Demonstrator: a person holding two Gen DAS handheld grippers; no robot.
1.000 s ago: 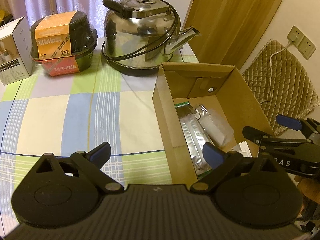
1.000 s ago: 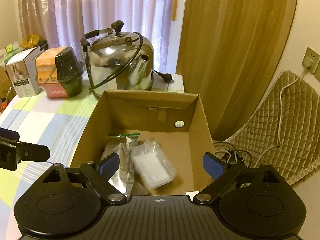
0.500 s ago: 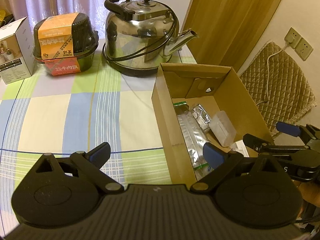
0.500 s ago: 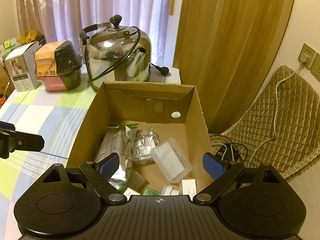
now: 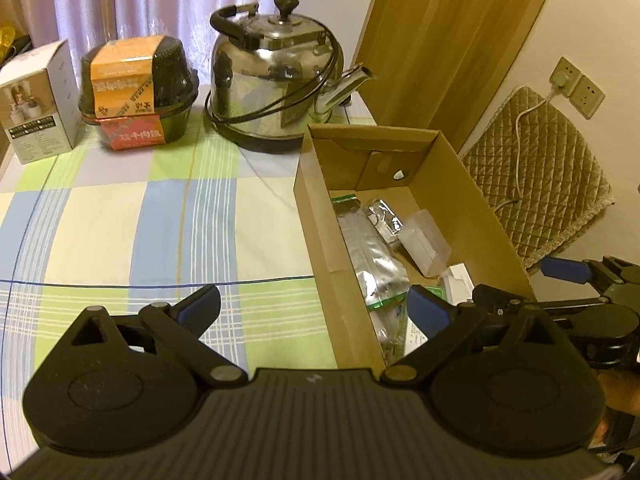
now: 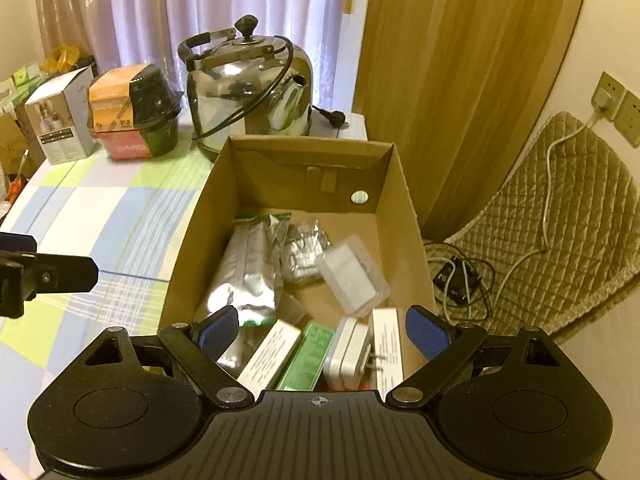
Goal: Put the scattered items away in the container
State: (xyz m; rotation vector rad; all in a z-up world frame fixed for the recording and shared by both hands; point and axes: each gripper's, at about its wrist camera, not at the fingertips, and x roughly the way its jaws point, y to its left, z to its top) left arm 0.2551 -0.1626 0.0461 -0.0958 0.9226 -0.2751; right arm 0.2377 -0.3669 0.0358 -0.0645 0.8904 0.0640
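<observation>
Left wrist view: your left gripper (image 5: 312, 312) hangs wide open and empty over the checked tablecloth (image 5: 152, 220), with the cardboard box (image 5: 316, 216) at 3 o'clock of it; over the last second the view has pulled back and up, so more of the box floor shows. The foil pouch (image 5: 372, 256) and clear plastic case (image 5: 424, 244) lie inside. The food tub (image 5: 136, 92) at 11 o'clock carries an orange label in Chinese characters, too small for you to read. Right wrist view: your right gripper (image 6: 320, 332) is spread wide, holding nothing, and has drawn back from the box, baring a white carton (image 6: 272, 352), green packet (image 6: 308, 356) and plug adapter (image 6: 348, 348) at 6 o'clock; their print is illegible. The cloth between the kettle (image 6: 248, 88) and you looks bare of loose items, so the tidying seems nearly finished.
</observation>
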